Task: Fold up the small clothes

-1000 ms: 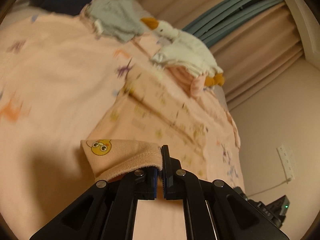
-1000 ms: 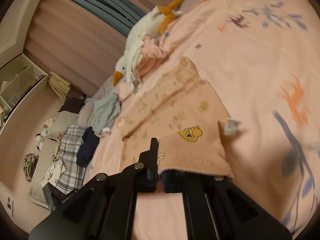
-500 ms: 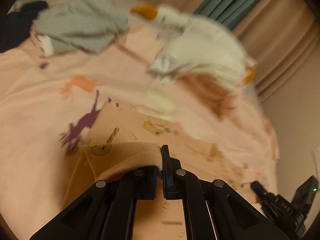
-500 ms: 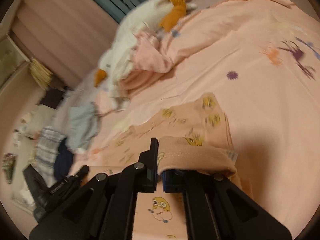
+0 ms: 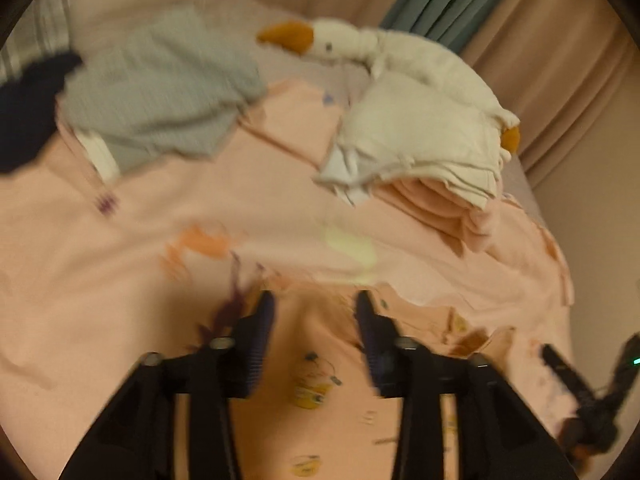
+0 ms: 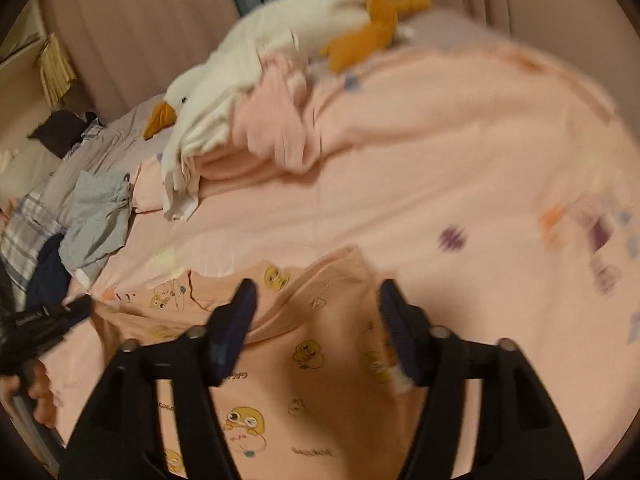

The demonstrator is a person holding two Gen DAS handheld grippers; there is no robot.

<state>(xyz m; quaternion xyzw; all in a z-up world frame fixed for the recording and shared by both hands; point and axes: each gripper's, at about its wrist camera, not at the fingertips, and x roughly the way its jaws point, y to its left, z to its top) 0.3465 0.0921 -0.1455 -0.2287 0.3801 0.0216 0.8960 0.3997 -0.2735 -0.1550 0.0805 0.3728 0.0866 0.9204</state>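
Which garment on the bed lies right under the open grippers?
The peach duck-print garment, spread flat beneath both grippers, whose jaws are opening. The grey garment and the navy one lie crumpled farther off.

Left tool (image 5: 314, 312) jaws opening, right tool (image 6: 316, 300) jaws opening, nothing gripped

Peach garment (image 6: 320, 364) w/ yellow duck print
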